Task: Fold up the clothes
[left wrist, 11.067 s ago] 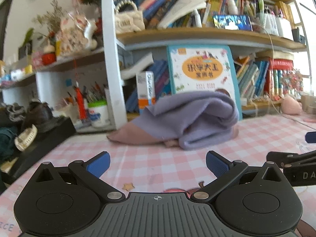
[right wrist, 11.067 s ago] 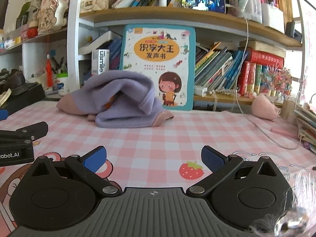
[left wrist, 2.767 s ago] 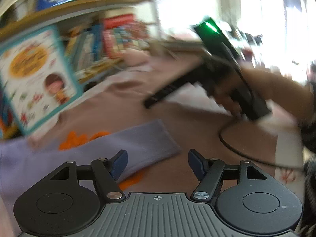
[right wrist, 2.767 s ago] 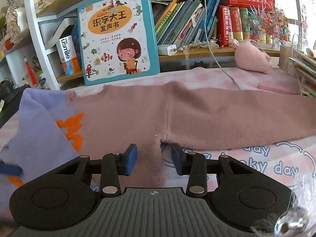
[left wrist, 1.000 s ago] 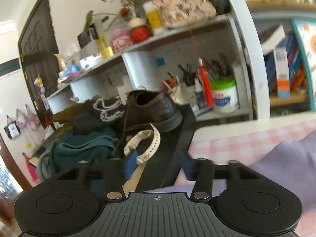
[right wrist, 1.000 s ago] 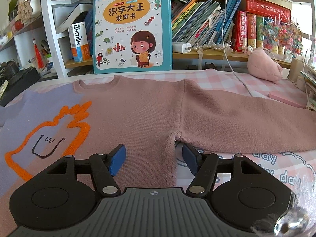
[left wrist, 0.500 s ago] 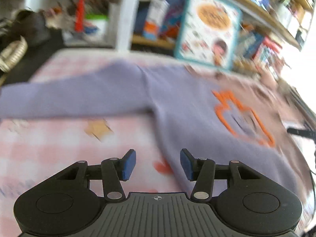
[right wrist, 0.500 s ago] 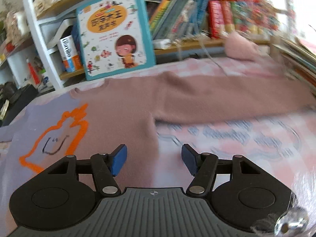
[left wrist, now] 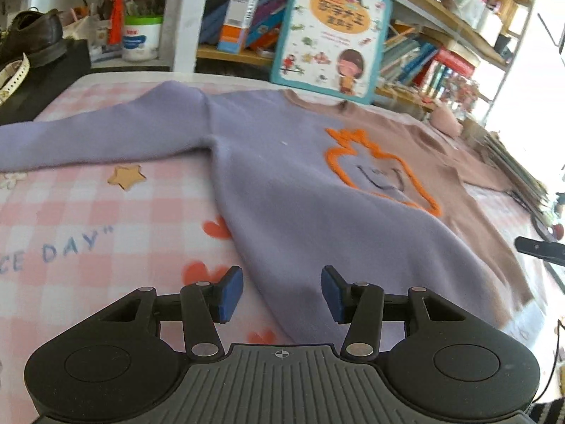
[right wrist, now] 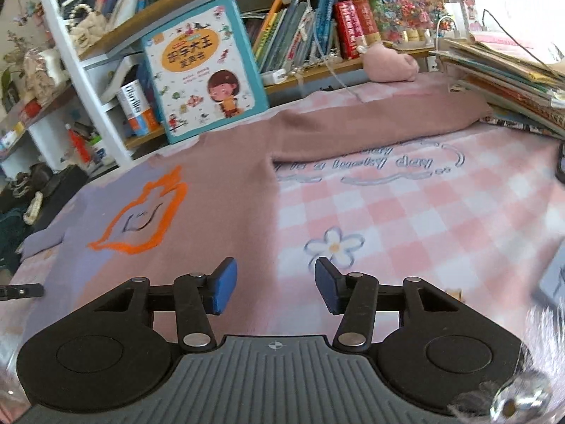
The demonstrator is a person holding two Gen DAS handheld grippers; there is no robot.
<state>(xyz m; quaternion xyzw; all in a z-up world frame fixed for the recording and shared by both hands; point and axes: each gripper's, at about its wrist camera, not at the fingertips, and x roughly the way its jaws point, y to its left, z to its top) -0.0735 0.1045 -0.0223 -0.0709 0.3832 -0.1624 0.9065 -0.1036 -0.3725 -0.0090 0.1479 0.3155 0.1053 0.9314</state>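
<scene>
A sweater lies spread flat on the pink checked tablecloth, purple on one half [left wrist: 282, 190] and dusty pink on the other [right wrist: 226, 194], with an orange outline on the chest [left wrist: 381, 173]. Its purple sleeve [left wrist: 88, 141] stretches left and its pink sleeve [right wrist: 381, 116] stretches right. My left gripper [left wrist: 281, 293] is open and empty over the purple half's lower left edge. My right gripper [right wrist: 272, 288] is open and empty at the pink half's lower right edge.
A picture book [right wrist: 204, 67] leans on the bookshelf behind the collar. A stack of books [right wrist: 512, 81] sits by the pink cuff. A pink plush [right wrist: 388, 63] lies at the back. A black box with shoes [left wrist: 31, 56] stands at the left.
Both grippers have drawn back toward the sweater's lower hem. The right one shifted to the right edge of the body and the left one to the left edge. Both stay open.
</scene>
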